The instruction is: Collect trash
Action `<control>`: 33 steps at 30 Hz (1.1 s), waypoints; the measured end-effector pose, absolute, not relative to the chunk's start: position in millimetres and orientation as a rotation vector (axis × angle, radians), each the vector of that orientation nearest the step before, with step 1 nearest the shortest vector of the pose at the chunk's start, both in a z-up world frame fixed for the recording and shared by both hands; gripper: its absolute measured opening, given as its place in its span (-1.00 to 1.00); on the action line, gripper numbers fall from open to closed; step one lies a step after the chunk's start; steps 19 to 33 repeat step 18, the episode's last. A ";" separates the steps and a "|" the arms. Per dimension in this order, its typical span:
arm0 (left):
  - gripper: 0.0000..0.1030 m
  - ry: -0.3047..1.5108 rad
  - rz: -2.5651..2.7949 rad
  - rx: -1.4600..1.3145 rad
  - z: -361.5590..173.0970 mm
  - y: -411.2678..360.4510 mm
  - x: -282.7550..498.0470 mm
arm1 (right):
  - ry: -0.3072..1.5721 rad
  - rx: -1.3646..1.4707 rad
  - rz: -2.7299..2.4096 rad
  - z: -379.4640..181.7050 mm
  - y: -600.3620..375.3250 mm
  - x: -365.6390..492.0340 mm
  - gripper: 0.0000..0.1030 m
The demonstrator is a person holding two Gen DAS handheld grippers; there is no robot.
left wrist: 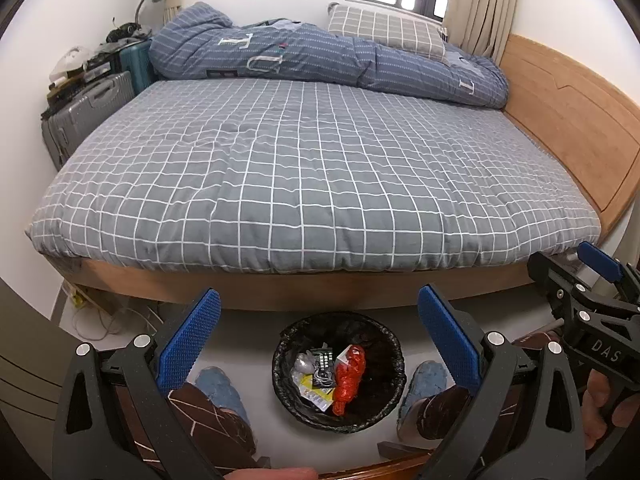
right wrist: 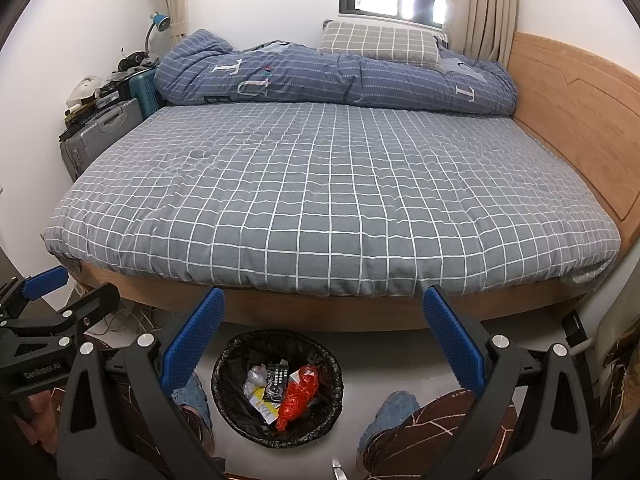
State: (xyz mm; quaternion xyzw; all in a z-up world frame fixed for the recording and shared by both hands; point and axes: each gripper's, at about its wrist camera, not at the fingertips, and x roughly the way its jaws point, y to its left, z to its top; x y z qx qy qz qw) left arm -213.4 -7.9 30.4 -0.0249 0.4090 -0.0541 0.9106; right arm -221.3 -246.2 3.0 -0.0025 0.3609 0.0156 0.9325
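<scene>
While both sets of jaws stand wide and empty, little risk noted beyond a stray knock: left gripper (left wrist: 318,334) and right gripper (right wrist: 324,332) held above the trash bin (left wrist: 338,372), which sits on the floor (left wrist: 248,332) between the slippered feet (left wrist: 218,390), just before the bed (left wrist: 320,184). Could tip if a foot or descending jaw catches the loose black liner at the rim. Contents appear settled low inside: red crumpled wrapper (left wrist: 349,376), yellow-and-white packet (left wrist: 316,392), dark remote-like item (left wrist: 325,359), pale crumpled scrap (left wrist: 303,363). No further trash visible on bed or floor; collection judged near complete.
</scene>
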 end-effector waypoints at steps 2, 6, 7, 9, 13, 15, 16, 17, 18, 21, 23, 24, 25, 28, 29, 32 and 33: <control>0.89 0.841 -0.094 -0.044 30.5 -8.0 -213.5 | 0.738 -0.004 0.031 2.3 -246.4 -221.4 0.85; 0.89 0.836 -0.091 -0.040 29.3 -7.0 -215.9 | 0.738 -0.007 0.030 2.1 -245.5 -221.4 0.85; 0.89 0.838 -0.091 -0.035 29.0 -7.6 -216.1 | 0.738 -0.007 0.030 1.0 -245.4 -221.7 0.85; 0.89 0.838 -0.088 -0.022 28.2 -8.5 -216.2 | 0.740 -0.006 0.031 1.4 -245.0 -221.8 0.85; 0.88 0.845 -0.087 -0.023 27.0 -8.0 -213.6 | 0.742 -0.009 0.033 1.3 -243.6 -222.4 0.85; 0.88 0.836 -0.093 -0.016 28.0 -8.3 -214.2 | 0.743 -0.009 0.034 0.6 -243.6 -223.0 0.85; 0.88 0.838 -0.099 -0.020 28.1 -7.9 -214.0 | 0.743 -0.009 0.034 1.0 -243.5 -222.8 0.85; 0.88 0.840 -0.103 -0.025 28.2 -7.3 -213.9 | 0.743 -0.010 0.033 0.8 -243.4 -223.0 0.85; 0.88 0.841 -0.100 -0.026 28.1 -6.9 -213.6 | 0.743 -0.010 0.034 0.8 -243.4 -223.3 0.85; 0.88 0.841 -0.100 -0.026 28.1 -6.9 -213.6 | 0.743 -0.010 0.034 0.8 -243.4 -223.3 0.85; 0.88 0.841 -0.100 -0.026 28.1 -6.9 -213.6 | 0.743 -0.010 0.034 0.8 -243.4 -223.3 0.85; 0.88 0.841 -0.100 -0.026 28.1 -6.9 -213.6 | 0.743 -0.010 0.034 0.8 -243.4 -223.3 0.85; 0.88 0.841 -0.100 -0.026 28.1 -6.9 -213.6 | 0.743 -0.010 0.034 0.8 -243.4 -223.3 0.85; 0.88 0.841 -0.100 -0.026 28.1 -6.9 -213.6 | 0.743 -0.010 0.034 0.8 -243.4 -223.3 0.85; 0.88 0.841 -0.100 -0.026 28.1 -6.9 -213.6 | 0.743 -0.010 0.034 0.8 -243.4 -223.3 0.85; 0.88 0.841 -0.100 -0.026 28.1 -6.9 -213.6 | 0.743 -0.010 0.034 0.8 -243.4 -223.3 0.85; 0.88 0.841 -0.100 -0.026 28.1 -6.9 -213.6 | 0.743 -0.010 0.034 0.8 -243.4 -223.3 0.85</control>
